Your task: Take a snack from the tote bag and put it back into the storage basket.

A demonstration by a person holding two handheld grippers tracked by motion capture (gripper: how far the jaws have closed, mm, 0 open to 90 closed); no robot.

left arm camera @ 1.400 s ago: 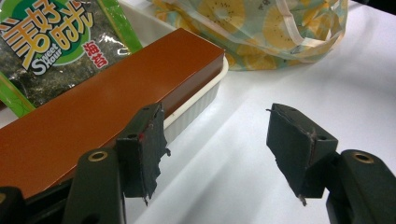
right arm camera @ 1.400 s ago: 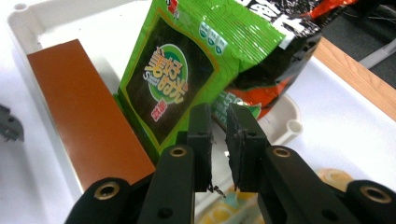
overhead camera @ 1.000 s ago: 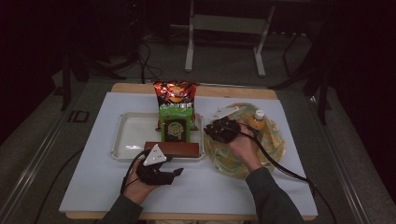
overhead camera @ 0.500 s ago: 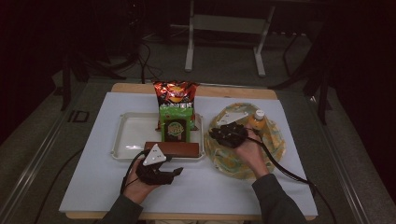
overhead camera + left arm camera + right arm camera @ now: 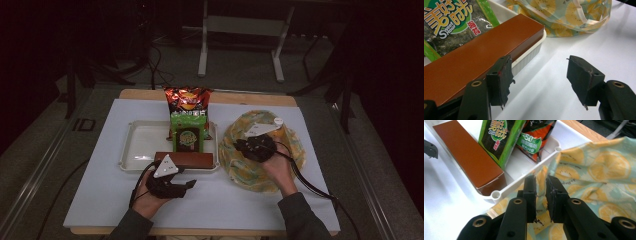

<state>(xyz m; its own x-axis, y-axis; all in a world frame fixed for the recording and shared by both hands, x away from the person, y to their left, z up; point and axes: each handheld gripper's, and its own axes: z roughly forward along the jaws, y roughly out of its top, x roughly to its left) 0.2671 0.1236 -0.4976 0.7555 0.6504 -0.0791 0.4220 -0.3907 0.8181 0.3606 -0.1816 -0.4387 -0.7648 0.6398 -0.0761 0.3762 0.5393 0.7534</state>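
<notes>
We are looking at a dim room with a grey floor and metal stand legs behind a table [image 5: 100, 200] covered in a white sheet. On it sits a white tray [image 5: 137, 147], and inside the tray we see a long brown box [image 5: 192, 160] lying along the near rim, a green seaweed snack packet [image 5: 187, 132] leaning behind it, and a red-and-orange chip bag [image 5: 187, 100] at the far end. Just right of the tray lies a fabric bag printed with lemon and kiwi slices [image 5: 287, 150], its edge touching the tray's right rim.

Our left gripper [image 5: 539, 75] rests low on the sheet just in front of the tray's near edge, held by the left hand [image 5: 150, 197]. Its jaws stand wide apart with nothing between them; in the left gripper view the brown box [image 5: 474, 60] lies just beside the left jaw, and the bag [image 5: 564, 15] shows beyond.

Our right gripper [image 5: 541, 195] hovers over the bag's left part, close to the tray's corner [image 5: 496, 193], with the right hand [image 5: 277, 167] behind it. Its jaws are nearly closed, only a thin slit left, and a fold of the bag's fabric [image 5: 599, 170] seems to run up between the pads; we cannot tell for certain whether the cloth is truly pinched or merely lies behind the slit
</notes>
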